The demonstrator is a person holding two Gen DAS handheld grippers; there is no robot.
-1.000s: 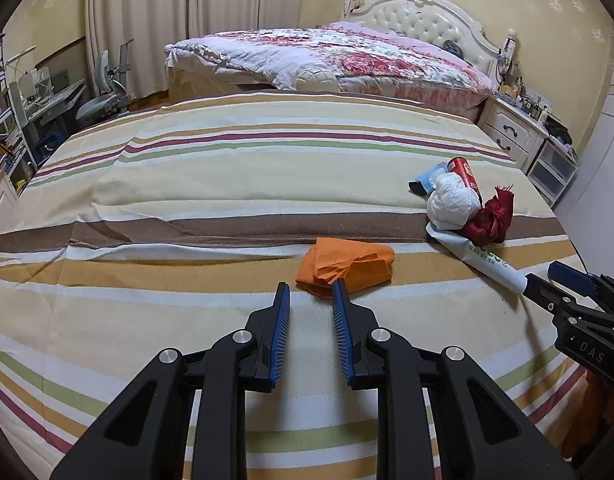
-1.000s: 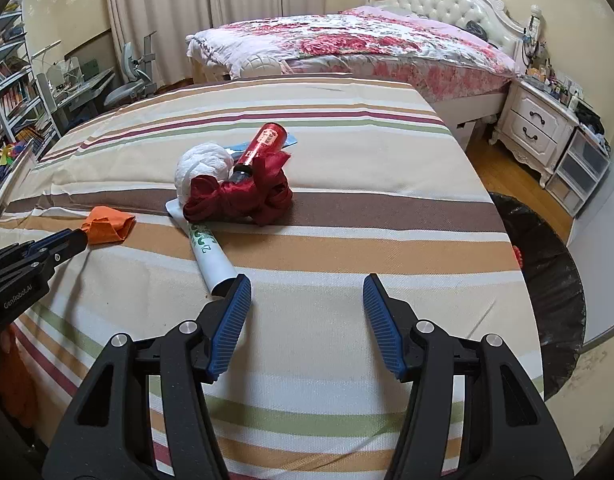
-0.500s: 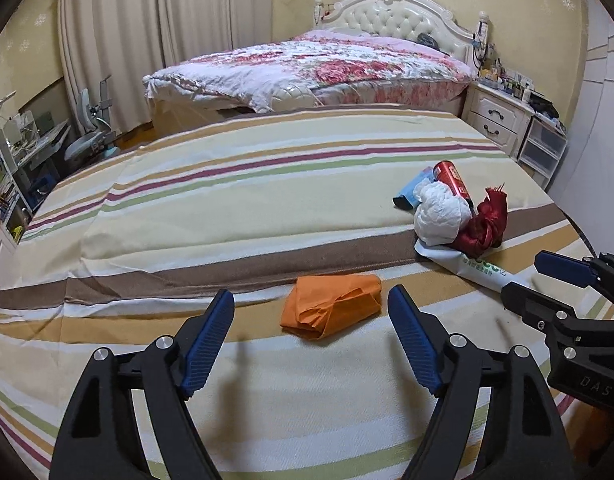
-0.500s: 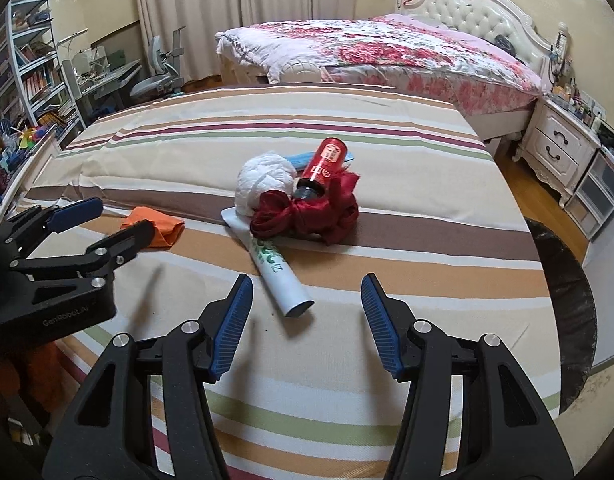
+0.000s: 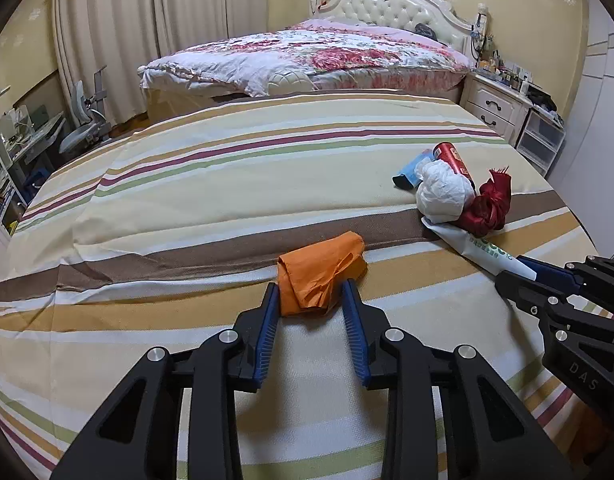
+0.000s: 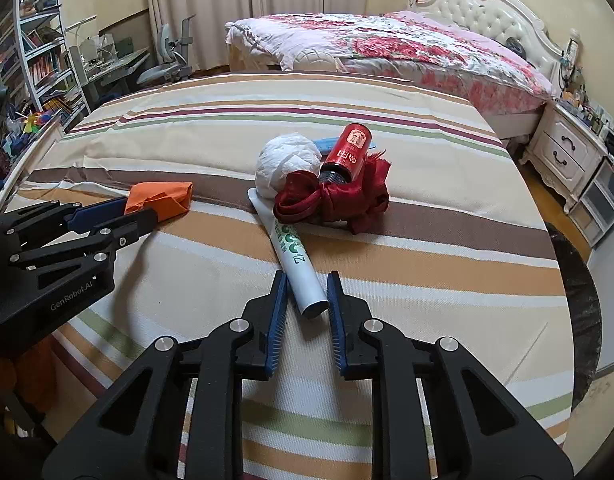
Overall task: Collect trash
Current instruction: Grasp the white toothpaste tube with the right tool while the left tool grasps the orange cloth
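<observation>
Floral bed [image 5: 327, 56], nightstand [image 5: 495, 106], bookshelf [image 6: 39, 52].

"GenRobot.AI" is printed on the left gripper [image 6: 139, 208]; "DAS" on the right gripper [image 5: 523, 276].

I see a matt striped cloth sheet [image 5: 211, 184] and a crumpled orange cloth [image 5: 321, 274]. The white tube [image 6: 297, 266] looks smooth plastic, the red can [image 6: 349, 152] glossy.
</observation>
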